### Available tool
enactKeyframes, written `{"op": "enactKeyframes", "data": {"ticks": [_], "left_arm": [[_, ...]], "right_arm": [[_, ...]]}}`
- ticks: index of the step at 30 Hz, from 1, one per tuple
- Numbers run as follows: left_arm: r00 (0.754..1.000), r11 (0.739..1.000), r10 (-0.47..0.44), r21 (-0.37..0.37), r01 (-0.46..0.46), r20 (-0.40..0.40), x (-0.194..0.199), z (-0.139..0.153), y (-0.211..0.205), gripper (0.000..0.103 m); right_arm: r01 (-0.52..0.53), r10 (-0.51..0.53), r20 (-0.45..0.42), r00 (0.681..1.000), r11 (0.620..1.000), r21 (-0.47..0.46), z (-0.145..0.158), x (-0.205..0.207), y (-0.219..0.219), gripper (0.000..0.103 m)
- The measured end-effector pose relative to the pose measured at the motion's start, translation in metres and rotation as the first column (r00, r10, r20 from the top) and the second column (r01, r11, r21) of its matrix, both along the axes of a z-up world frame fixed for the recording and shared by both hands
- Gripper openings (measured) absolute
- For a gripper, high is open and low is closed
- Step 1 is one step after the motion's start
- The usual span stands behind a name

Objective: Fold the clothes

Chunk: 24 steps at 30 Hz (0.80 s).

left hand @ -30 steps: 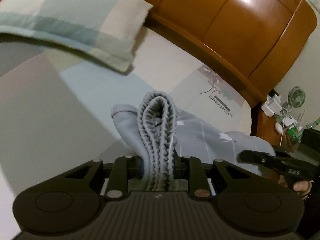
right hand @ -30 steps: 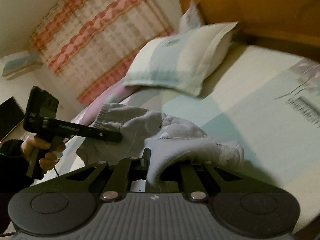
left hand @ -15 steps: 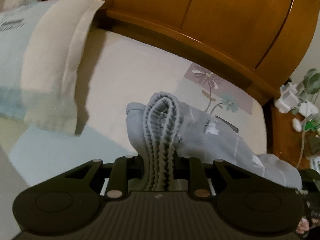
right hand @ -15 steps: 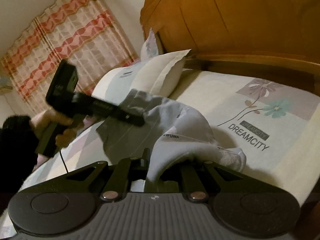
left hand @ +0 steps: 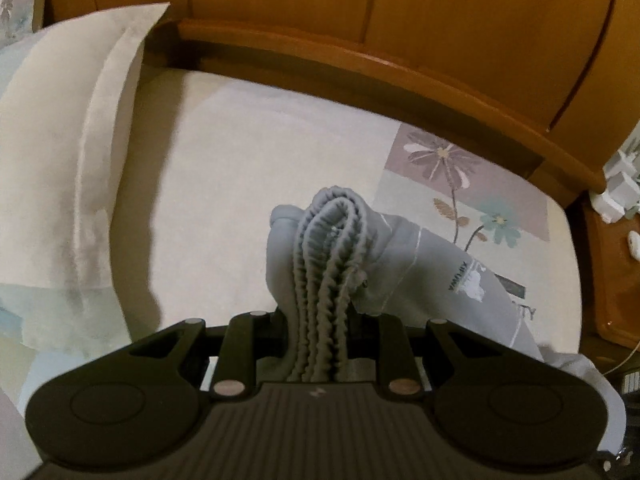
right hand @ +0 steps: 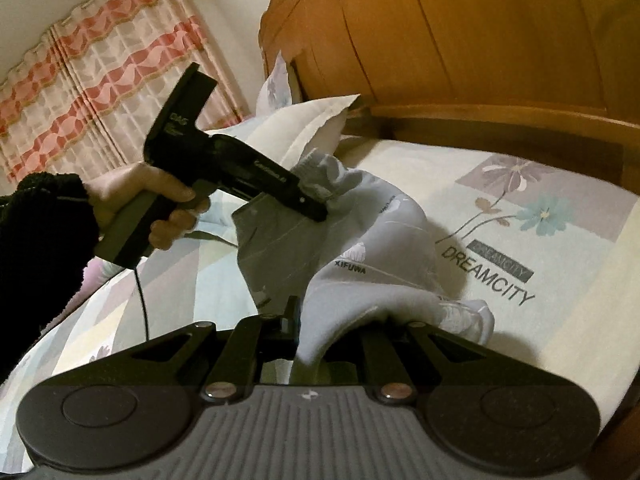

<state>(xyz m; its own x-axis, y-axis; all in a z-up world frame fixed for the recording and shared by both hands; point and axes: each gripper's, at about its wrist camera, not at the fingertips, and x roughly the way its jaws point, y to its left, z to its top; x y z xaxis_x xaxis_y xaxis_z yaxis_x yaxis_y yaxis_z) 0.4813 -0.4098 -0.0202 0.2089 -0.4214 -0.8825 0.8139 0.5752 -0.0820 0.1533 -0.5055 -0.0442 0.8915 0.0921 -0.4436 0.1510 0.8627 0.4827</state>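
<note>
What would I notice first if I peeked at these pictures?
A soft grey garment with a ribbed waistband hangs above the flowered bed sheet, pinched at each end by a black claw: the left claw and the right claw. Behind looms a shiny orange-brown wooden headboard, with a pale pillow at the left.

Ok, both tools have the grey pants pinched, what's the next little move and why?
Probably lower both ends onto the sheet and draw them apart. The left tool grips the bunched waistband, the right tool another edge of the pants, and the cloth between them sags in a crumpled heap.
</note>
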Motion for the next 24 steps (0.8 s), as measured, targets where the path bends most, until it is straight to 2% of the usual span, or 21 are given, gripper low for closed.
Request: {"op": "enactKeyframes", "data": {"ticks": [8,12,20,22,24], "left_arm": [[1.000,1.000,0.010,0.014,-0.010,-0.017,0.005,-0.021,-0.007,0.021],[1.000,0.999,0.010,0.034,-0.010,0.018,0.004,-0.025,-0.013,0.034],[0.988,0.991,0.137,-0.018,-0.136,0.075,0.018,-0.008,0.003,0.044],[0.989,0.992,0.125,-0.028,-0.123,0.077,0.013,-0.001,0.009,0.048],[0.992,0.995,0.097,-0.030,-0.095,0.085,0.000,0.003,0.016,0.050]], "right_arm": [[0.005,-0.004,-0.017,1.000,1.000,0.026,-0.012,0.001,-0.003,0.011],[0.005,-0.005,-0.018,1.000,0.999,0.033,-0.014,0.001,-0.003,0.011],[0.013,-0.011,-0.025,1.000,0.999,0.047,-0.015,-0.003,-0.001,0.012],[0.013,-0.012,-0.028,1.000,0.998,0.059,-0.016,-0.005,-0.002,0.014],[0.009,-0.006,-0.030,1.000,0.995,0.094,-0.019,-0.007,-0.004,0.024]]}}
